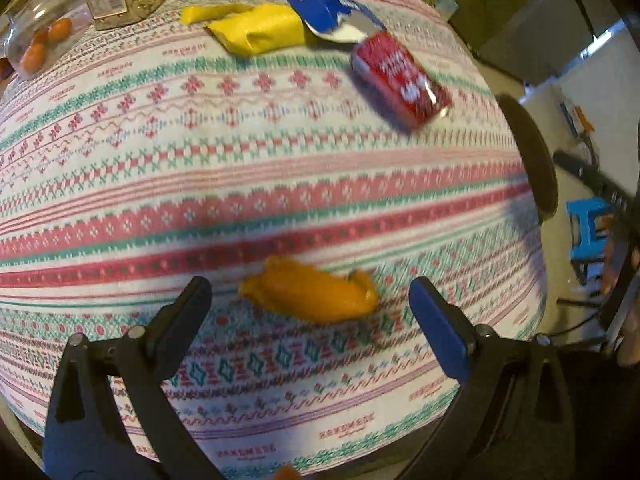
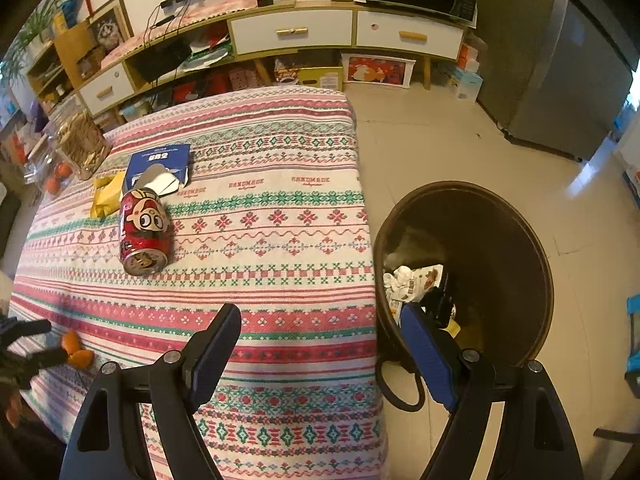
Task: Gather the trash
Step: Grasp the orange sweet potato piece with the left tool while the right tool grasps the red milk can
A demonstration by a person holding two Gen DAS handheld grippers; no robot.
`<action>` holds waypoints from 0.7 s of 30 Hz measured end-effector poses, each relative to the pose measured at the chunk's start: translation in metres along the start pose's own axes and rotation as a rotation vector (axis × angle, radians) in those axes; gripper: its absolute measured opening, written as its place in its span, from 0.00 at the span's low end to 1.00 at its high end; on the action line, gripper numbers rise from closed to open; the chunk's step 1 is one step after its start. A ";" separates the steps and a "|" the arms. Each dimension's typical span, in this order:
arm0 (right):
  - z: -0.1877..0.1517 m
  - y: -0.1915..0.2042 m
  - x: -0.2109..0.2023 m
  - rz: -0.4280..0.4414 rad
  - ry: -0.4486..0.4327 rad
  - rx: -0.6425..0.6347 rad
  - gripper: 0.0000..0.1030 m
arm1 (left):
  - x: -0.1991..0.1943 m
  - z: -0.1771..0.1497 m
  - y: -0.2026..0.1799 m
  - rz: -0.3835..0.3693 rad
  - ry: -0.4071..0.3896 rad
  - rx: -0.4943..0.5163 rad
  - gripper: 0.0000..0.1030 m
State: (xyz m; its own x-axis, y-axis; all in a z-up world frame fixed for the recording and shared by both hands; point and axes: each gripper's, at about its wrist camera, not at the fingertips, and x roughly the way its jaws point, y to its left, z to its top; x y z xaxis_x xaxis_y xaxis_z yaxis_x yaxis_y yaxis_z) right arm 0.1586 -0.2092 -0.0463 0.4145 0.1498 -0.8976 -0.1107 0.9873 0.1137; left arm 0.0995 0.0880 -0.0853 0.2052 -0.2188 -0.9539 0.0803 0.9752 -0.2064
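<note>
So we've got our left gripper (image 1: 310, 304) pointed down over the orange peel (image 1: 310, 295), jaws spread wide with the peel sitting between them but not touching either pad. The peel lies on the bench (image 1: 280, 152) near its front edge, well apart from the red can (image 1: 400, 80), which sits on its side further back. Just behind the can there's a yellow wrapper (image 1: 256, 28) and a torn blue packet (image 1: 332, 14), all still waiting to go.

Our right gripper (image 2: 320, 352) is spread wide too and holding nothing, hanging over the bench edge next to the trash bin (image 2: 540, 264). The bin stands on the floor right beside the bench, on the far side of the can from the peel, and already has some crumpled paper in it.

For the grab, we'd say drop straight down until the pads are level with the cloth, keep the peel centred, and close slowly. It looks soft and a bit curled, so it'll probably squash rather than slip. Main risk is pinching the tablecloth along with it, so lift gently and check the cloth stays flat
</note>
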 end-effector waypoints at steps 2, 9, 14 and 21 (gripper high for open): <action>0.000 0.006 0.001 0.002 0.001 -0.007 0.81 | 0.003 -0.004 -0.001 0.014 -0.001 0.014 0.95; 0.002 0.027 0.004 0.016 0.001 -0.035 0.81 | 0.015 -0.010 -0.004 -0.004 0.000 0.023 0.61; 0.007 0.042 0.007 0.033 -0.002 -0.042 0.81 | 0.003 -0.002 -0.001 -0.035 -0.044 0.017 0.42; 0.019 0.068 0.018 0.072 0.000 -0.057 0.81 | -0.016 0.022 0.018 -0.023 -0.100 -0.024 0.38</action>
State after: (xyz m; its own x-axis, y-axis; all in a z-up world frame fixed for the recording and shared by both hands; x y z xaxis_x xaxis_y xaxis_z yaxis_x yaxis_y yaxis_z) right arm 0.1754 -0.1384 -0.0464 0.4036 0.2198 -0.8881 -0.1909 0.9696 0.1533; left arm 0.1192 0.1080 -0.0688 0.2999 -0.2419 -0.9228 0.0631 0.9702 -0.2338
